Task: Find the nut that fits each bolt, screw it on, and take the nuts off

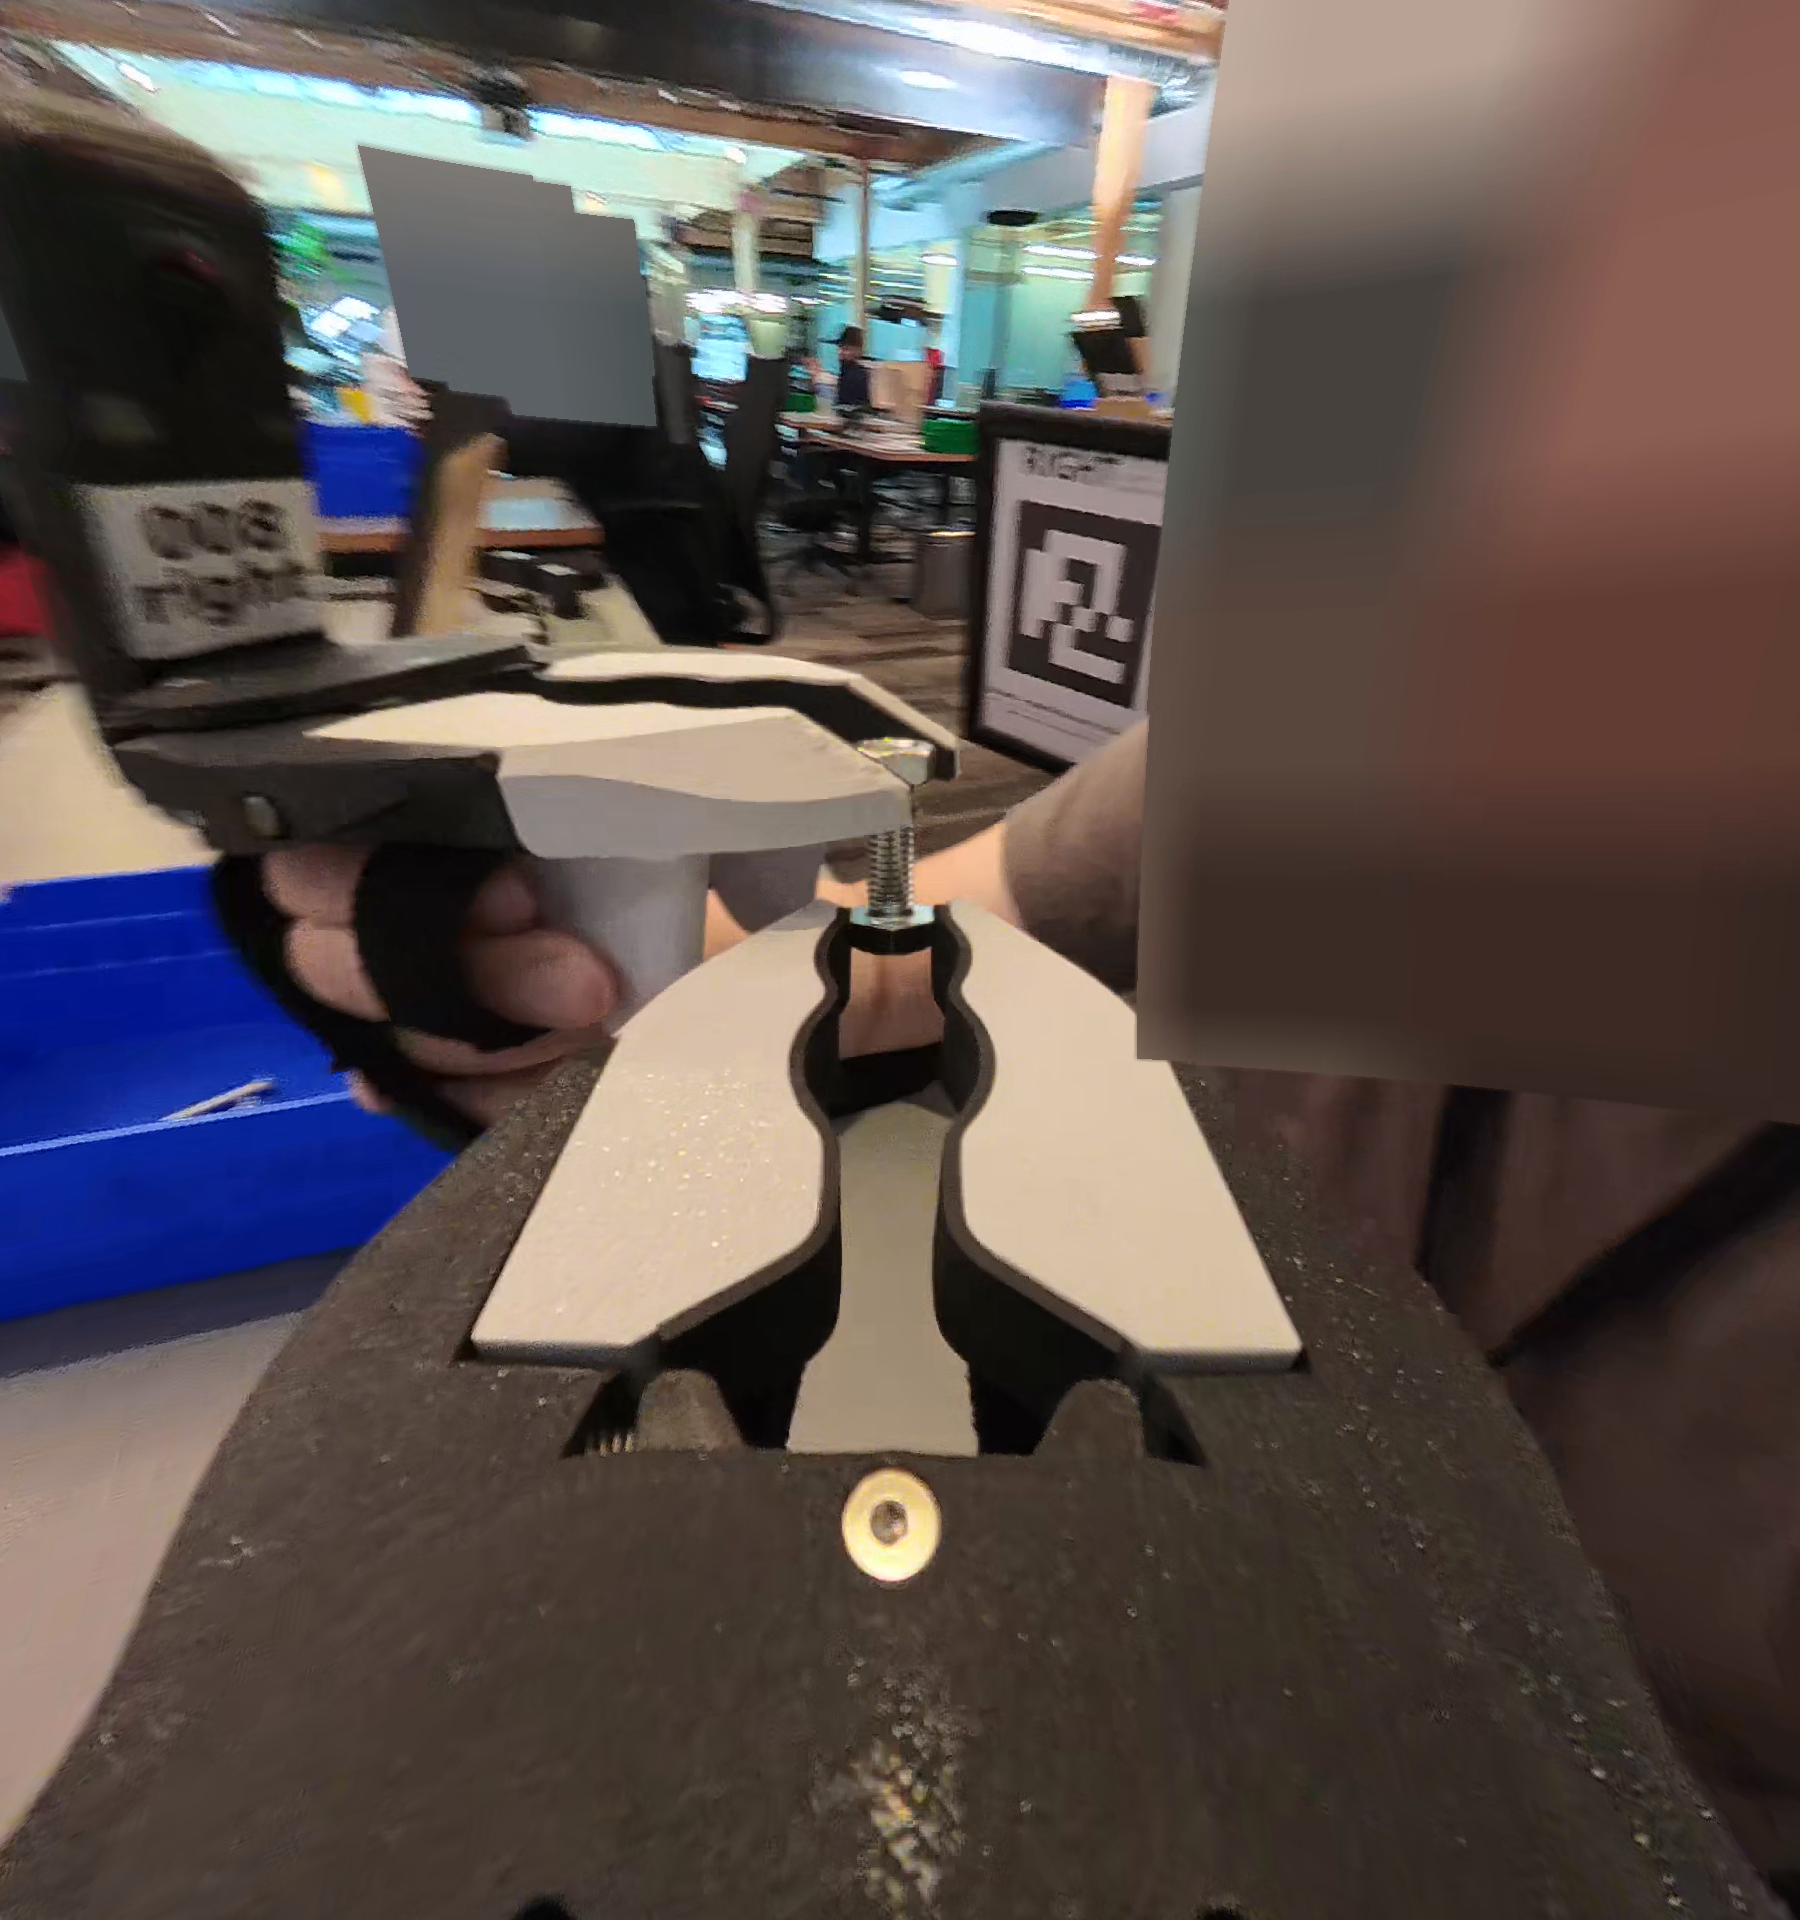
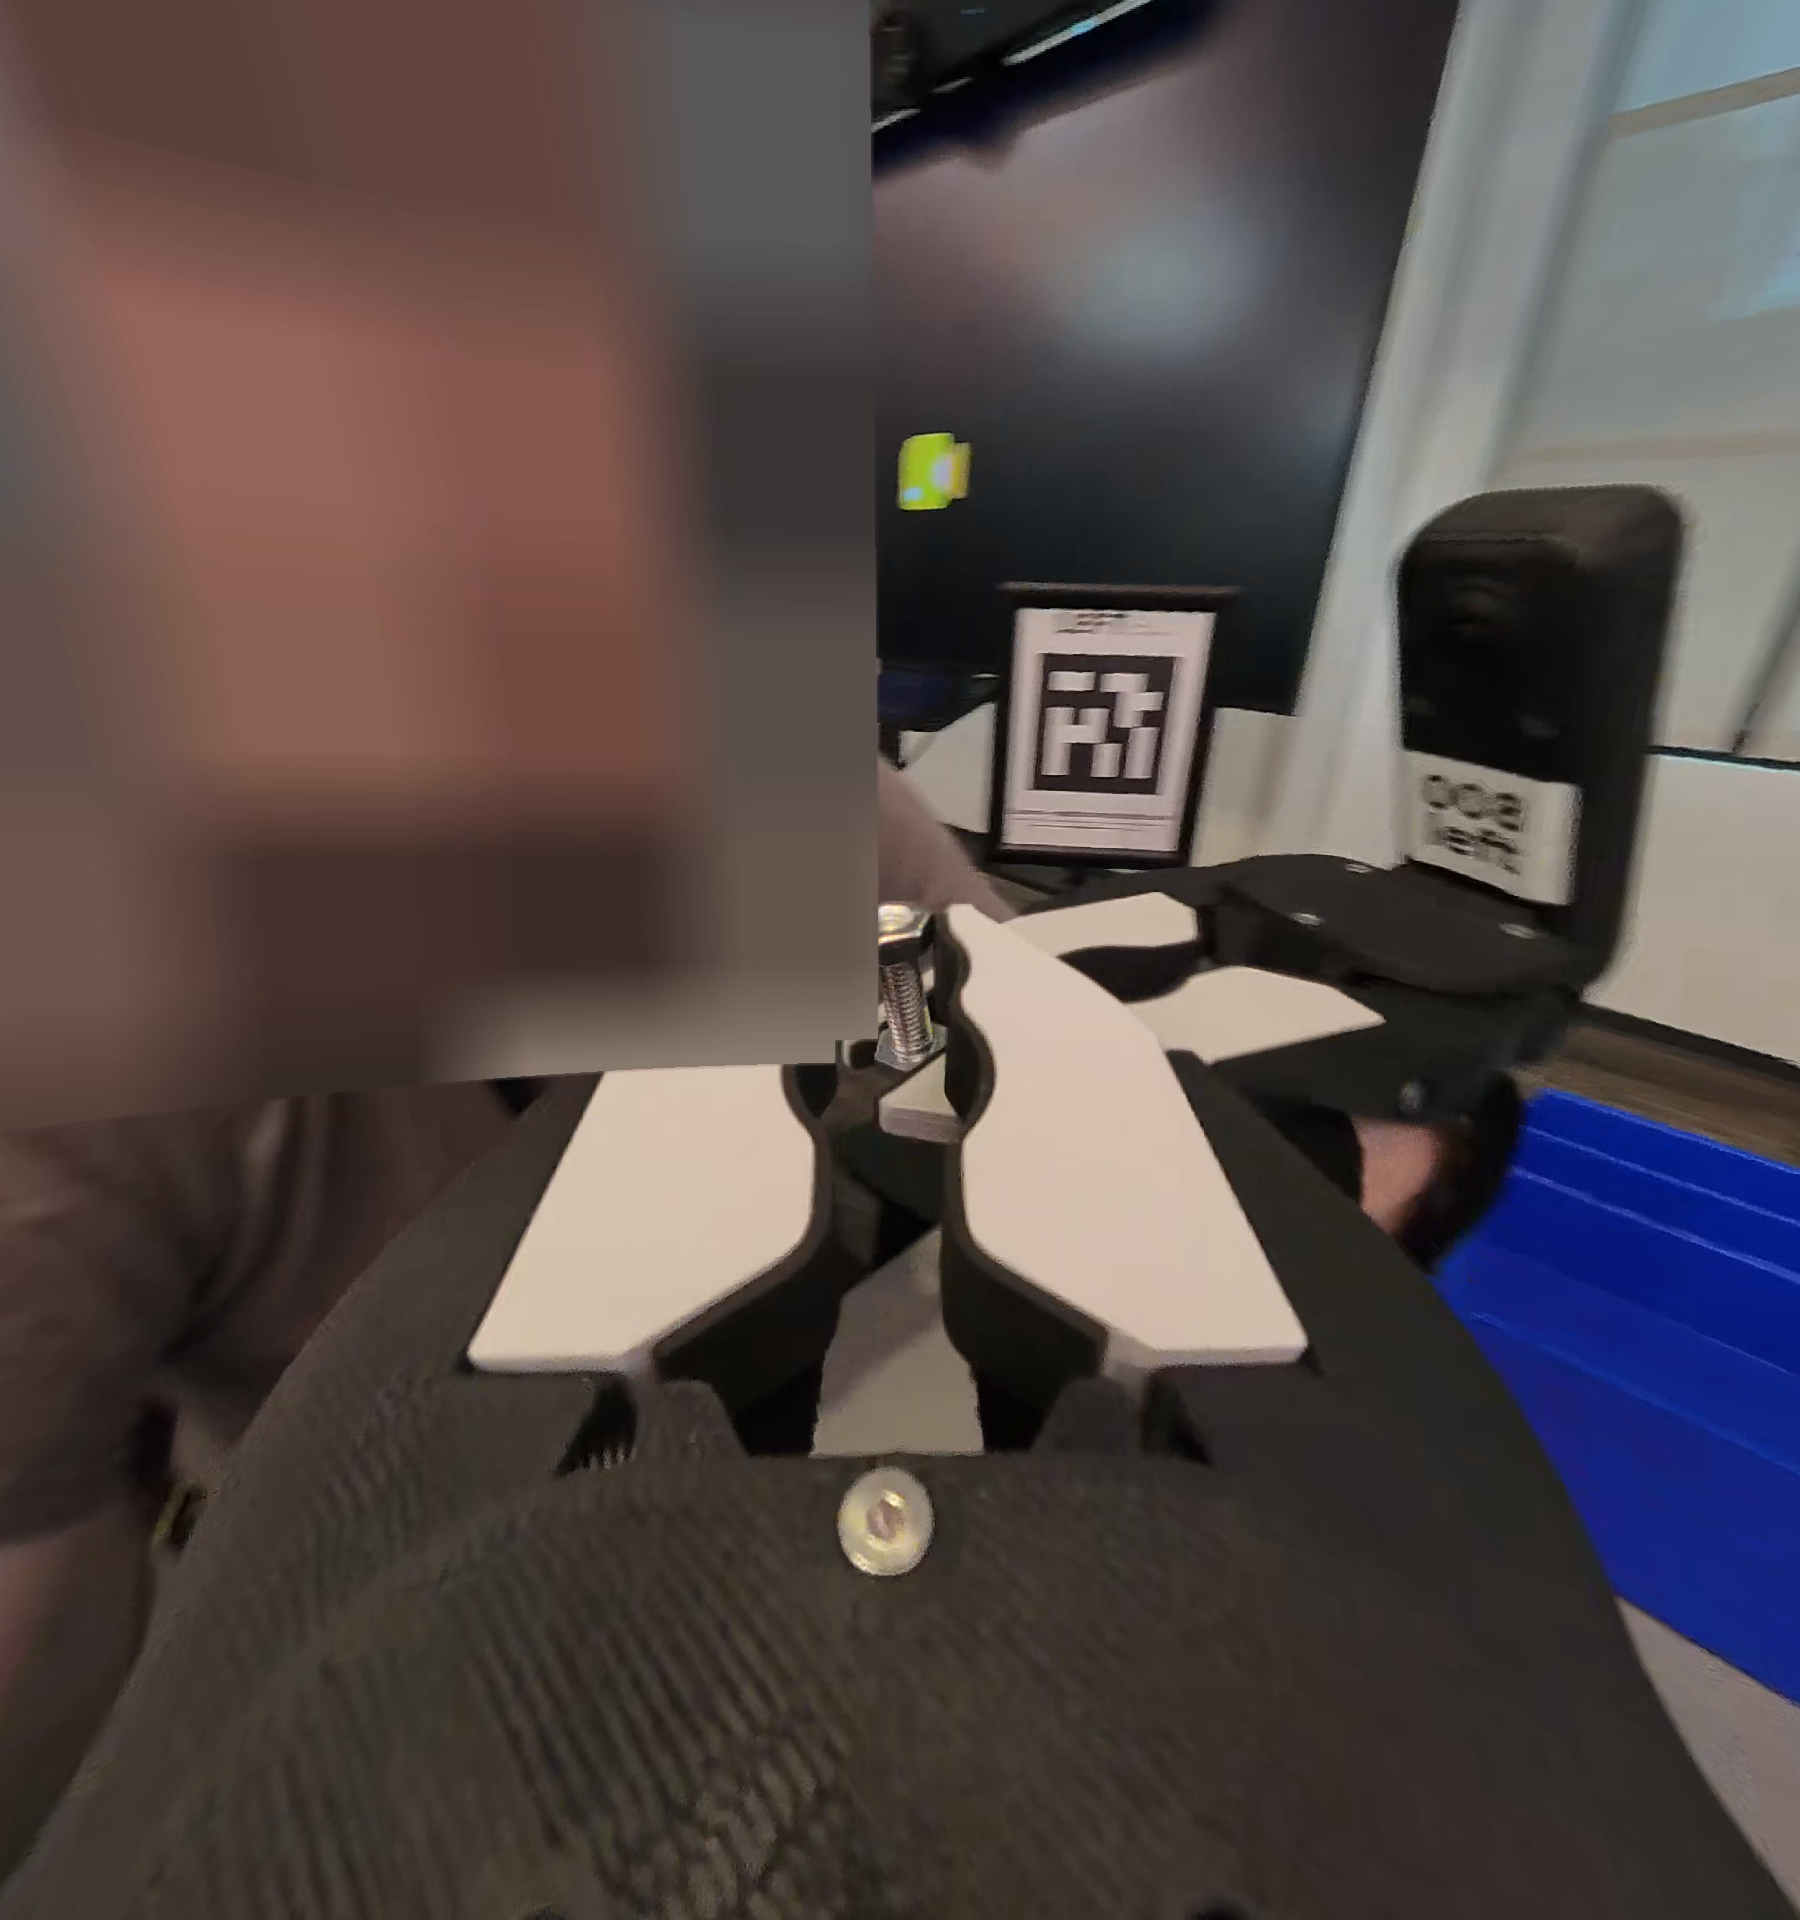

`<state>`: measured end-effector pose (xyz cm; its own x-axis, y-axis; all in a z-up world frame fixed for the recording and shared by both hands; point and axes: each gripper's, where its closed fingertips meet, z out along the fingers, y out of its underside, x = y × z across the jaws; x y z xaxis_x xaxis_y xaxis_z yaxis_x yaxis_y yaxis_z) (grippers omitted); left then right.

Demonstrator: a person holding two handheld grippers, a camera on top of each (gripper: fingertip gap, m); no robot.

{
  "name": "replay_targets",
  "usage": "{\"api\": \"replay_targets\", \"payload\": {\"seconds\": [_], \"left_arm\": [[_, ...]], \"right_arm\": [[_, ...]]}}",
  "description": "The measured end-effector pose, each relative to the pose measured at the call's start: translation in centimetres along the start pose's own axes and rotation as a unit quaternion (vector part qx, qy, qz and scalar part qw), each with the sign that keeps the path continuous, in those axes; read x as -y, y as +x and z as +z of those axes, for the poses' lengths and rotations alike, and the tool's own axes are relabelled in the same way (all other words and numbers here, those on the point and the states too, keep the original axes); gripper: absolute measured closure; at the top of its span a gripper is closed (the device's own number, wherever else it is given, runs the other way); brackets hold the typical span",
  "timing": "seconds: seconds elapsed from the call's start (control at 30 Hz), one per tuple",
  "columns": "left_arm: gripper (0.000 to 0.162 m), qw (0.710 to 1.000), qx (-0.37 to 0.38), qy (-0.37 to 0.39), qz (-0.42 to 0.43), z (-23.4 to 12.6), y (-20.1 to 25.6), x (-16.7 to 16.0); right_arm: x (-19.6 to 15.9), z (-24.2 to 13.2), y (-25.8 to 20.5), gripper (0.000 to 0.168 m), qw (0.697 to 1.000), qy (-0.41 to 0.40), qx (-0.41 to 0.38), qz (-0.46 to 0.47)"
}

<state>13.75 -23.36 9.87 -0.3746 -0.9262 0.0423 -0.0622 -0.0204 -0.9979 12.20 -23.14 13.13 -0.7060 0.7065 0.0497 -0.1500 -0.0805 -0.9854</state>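
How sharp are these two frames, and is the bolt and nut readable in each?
Left wrist view: bolt and nut crisp, right tongs body motion-blurred. Right wrist view: softer overall, bolt smeared and partly behind a mosaic patch.

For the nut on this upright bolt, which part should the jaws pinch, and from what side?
Pinch the nut on two opposite flats, coming in level from the side, as the left gripper does. The bolt stands vertical, its head held above by the right gripper, so top access is blocked.
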Motion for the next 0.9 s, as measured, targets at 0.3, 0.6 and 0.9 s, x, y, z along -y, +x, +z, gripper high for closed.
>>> {"api": "replay_targets", "payload": {"seconds": [0.3,0.6,0.9], "left_arm": [[0.148,1.000,-0.029,-0.007,-0.009,0.9,0.6,-0.8],[0.148,0.999,0.038,0.021,0.010,-0.3,-1.3,0.4],[0.148,0.932,0.343,0.039,0.108,-5.8,-7.6,2.8]], "right_arm": [[-0.8,0.1,-1.1,0.151,0.998,-0.003,0.053,0.015],[1.0,-0.6,0.5,0.117,0.999,0.006,-0.046,-0.019],[4.5,-4.1,6.9,0.126,0.883,0.006,-0.433,-0.180]]}}
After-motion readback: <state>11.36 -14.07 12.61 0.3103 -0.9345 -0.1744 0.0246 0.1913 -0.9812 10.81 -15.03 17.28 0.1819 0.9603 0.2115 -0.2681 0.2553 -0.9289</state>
